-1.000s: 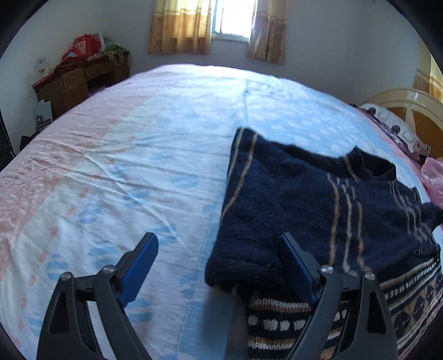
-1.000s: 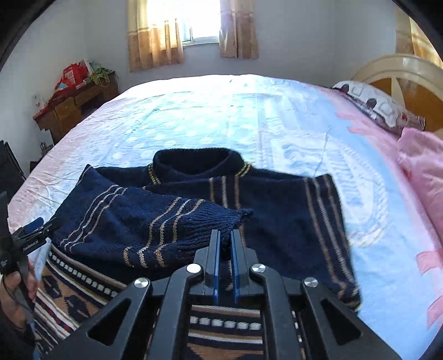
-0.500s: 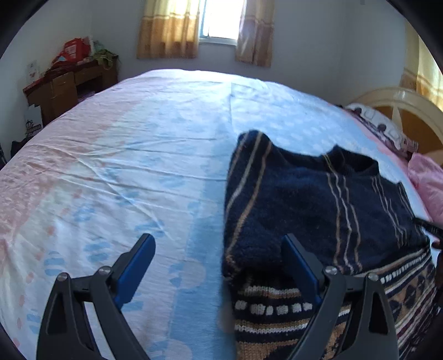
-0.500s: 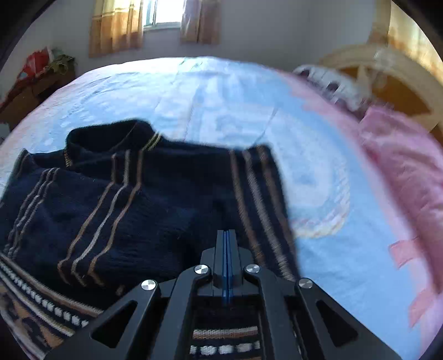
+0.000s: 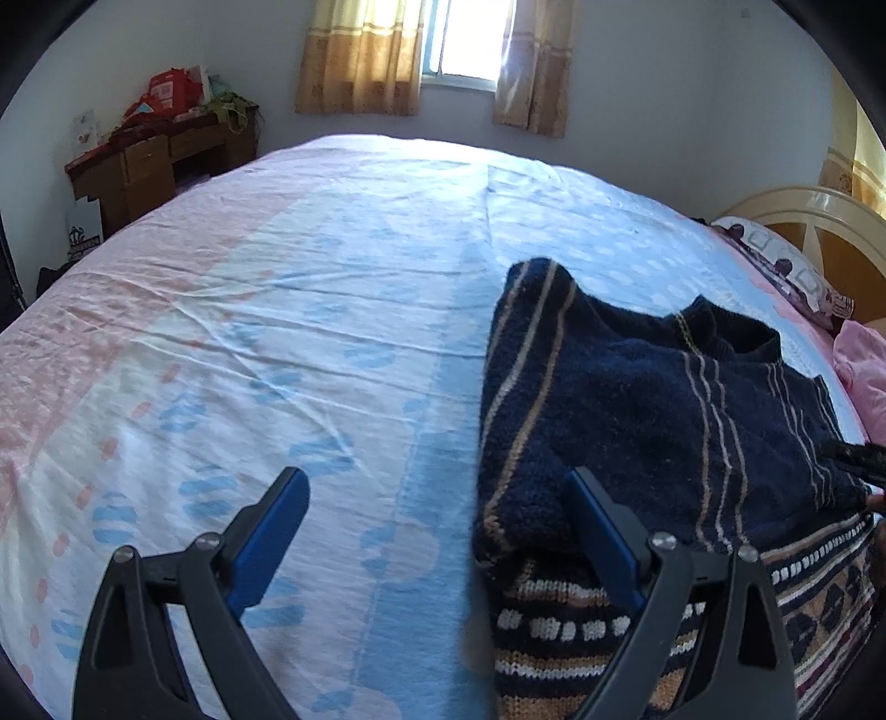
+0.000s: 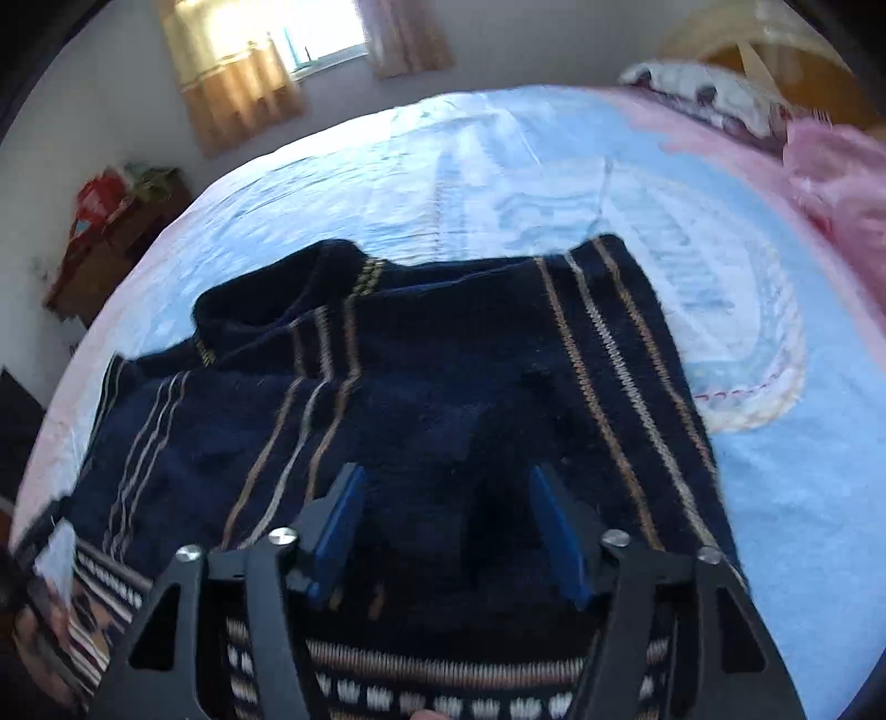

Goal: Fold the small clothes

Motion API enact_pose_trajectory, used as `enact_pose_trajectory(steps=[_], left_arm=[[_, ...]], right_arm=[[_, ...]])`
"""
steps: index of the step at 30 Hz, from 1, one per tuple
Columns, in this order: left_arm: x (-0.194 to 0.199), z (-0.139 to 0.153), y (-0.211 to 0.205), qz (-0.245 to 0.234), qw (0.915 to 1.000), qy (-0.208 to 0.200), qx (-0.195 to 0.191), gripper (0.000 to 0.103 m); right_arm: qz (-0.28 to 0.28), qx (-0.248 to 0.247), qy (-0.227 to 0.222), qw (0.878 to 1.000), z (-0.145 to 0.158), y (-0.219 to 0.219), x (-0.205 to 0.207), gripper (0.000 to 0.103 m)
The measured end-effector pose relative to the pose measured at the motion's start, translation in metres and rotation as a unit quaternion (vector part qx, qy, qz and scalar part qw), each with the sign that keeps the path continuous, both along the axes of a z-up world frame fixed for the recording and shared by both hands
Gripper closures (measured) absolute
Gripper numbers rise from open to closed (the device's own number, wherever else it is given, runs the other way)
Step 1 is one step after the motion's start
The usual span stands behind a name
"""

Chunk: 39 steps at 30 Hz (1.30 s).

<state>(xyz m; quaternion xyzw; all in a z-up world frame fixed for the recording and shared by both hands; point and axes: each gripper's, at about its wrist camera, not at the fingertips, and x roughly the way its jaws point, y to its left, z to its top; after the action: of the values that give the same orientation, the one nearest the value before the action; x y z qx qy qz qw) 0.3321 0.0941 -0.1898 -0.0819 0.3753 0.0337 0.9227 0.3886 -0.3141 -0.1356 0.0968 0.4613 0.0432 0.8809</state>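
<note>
Left wrist view: one navy knit sweater (image 5: 637,410) lies on the bed (image 5: 332,310), right of the left tongs (image 5: 437,526), collar toward the far window (image 5: 470,39), patterned hem nearest the cam — long axis runs near-to-far. Both sleeves folded in over the body, stripes running lengthwise. Left tongs stand wide, nothing between them; one blue pad over bare sheet, the other at the sweater's left edge. Right wrist view: right tongs (image 6: 448,526) have just been opening, now about half apart over the folded sleeve — pads not pressing it, as far as I can tell. Count: 1 sweater, 2 tongs, 1 pillow (image 5: 775,266) by the headboard, 1 dresser (image 5: 155,160) far left.
</note>
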Motion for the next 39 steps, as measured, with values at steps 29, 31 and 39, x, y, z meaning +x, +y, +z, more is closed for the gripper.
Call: enact_pose_trajectory(steps=[29,31,39], left_arm=[[0.003,-0.008,-0.034,-0.044,0.9961,0.029,0.071,0.000],[0.002,-0.008,-0.034,-0.044,0.9958,0.029,0.075,0.000],[-0.002,-0.007,-0.038,-0.047,0.9948,0.029,0.085,0.000]], right_arm=[[0.083,-0.120,-0.049,0.988,0.005,0.061,-0.008,0.067],[0.054,-0.129,-0.029,0.990,-0.009,0.049,0.000,0.067],[0.055,-0.121,-0.028,0.991,-0.011,0.037,-0.006,0.066]])
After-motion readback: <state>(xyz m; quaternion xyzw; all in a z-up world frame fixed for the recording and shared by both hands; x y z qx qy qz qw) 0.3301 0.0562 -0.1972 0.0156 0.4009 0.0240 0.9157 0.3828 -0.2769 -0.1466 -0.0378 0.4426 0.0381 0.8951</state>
